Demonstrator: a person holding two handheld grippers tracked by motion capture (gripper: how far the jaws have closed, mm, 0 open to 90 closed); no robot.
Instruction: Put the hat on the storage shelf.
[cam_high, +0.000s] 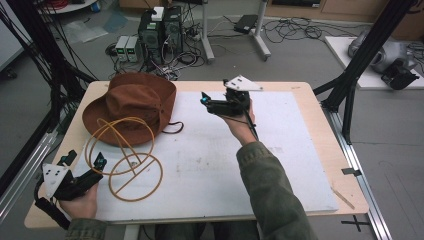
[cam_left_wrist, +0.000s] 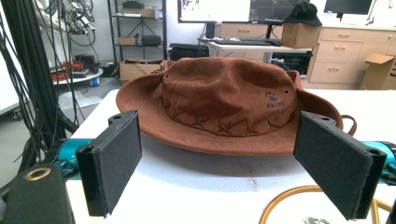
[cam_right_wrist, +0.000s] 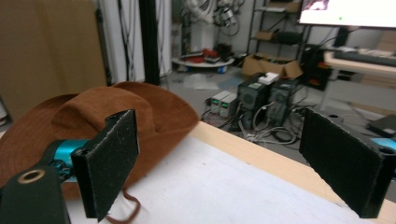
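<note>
hat (cam_high: 131, 102) on white-topped table (cam_high: 250, 165); computers (cam_high: 160, 30) on grey floor; both grippers (cam_high: 85, 172) (cam_high: 212, 102) gape empty.

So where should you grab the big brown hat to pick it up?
Probably pinch the flat brim of the hat on the near edge that faces the left tool. The brim is thin and sticks out sideways, so open jaws can slide around it; the crown looks too wide.

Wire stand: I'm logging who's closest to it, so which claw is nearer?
Left. The left claw sits at the near left edge of the wire stand, almost touching its loops. The right claw hovers farther back, right of the hat.
</note>
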